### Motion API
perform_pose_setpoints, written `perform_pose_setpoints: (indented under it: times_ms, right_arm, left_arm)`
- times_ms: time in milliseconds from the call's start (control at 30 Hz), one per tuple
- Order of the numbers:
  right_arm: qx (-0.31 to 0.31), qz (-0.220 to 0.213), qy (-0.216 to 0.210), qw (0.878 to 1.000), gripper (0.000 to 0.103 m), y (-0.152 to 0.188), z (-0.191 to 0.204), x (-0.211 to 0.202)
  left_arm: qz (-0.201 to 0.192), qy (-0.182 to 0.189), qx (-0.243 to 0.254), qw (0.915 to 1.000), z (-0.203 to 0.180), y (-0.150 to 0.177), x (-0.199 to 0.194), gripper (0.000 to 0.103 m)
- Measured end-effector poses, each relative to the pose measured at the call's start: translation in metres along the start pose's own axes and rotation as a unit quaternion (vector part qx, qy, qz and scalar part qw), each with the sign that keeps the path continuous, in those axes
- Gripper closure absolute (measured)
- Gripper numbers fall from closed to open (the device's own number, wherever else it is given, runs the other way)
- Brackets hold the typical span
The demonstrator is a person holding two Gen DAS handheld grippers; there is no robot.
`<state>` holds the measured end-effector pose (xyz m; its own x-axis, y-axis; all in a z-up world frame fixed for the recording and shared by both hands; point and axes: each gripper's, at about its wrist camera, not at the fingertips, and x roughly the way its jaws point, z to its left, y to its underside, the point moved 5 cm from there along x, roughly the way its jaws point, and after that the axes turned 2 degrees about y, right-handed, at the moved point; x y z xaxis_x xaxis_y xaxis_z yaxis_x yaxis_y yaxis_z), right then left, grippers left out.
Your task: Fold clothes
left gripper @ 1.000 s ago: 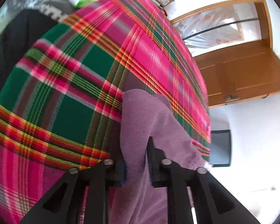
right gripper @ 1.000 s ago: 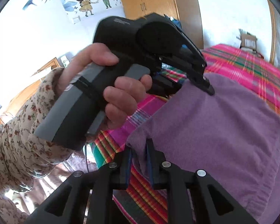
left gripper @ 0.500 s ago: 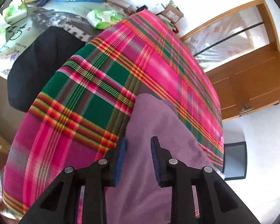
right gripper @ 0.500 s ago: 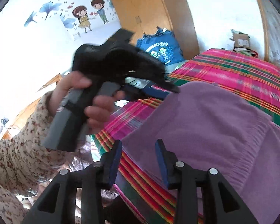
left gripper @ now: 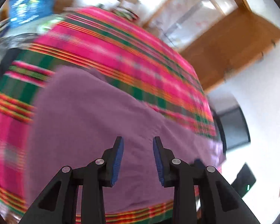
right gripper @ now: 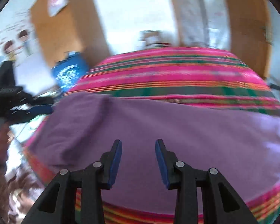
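My right hand-held gripper [right gripper: 138, 149] hovers with jaws apart over the purple garment [right gripper: 158, 127] — it lies flat on the pink plaid cloth [right gripper: 169, 71]. My left hand-held gripper [right gripper: 18, 100] shows blurred at the left edge.

A home room: plaid-covered table [right gripper: 177, 71], wooden door [left gripper: 233, 43], cartoon wall stickers [right gripper: 15, 41].

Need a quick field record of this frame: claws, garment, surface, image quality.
left claw: open, nothing between the pads, above the garment
right claw: open, nothing between the pads, above the garment
garment: purple garment, lying on the cloth, not held by either claw
surface: pink and green plaid cloth under the garment
other claw in view: left claw seen at the left edge of the right wrist view, off the garment's left end
background: blue bag, wooden door
image quality: both views motion-blurred
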<state>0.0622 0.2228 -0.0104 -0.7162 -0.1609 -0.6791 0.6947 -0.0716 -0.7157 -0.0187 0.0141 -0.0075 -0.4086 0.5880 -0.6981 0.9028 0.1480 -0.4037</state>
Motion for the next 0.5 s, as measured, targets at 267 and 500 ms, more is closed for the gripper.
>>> perform_pose_setpoints:
  times_ms: [267,500]
  right_arm:
    - [0.011,0.001,0.114,0.993,0.065,0.008,-0.061,0.008]
    - [0.031,-0.009,0.165,0.986,0.066,0.012,-0.108,-0.004]
  left_arm:
    - [0.068,0.030,0.039,0.9964,-0.055,0.031,0.061,0.070]
    - [0.078,0.017,0.070,0.9943,-0.074,0.043,0.087,0.070]
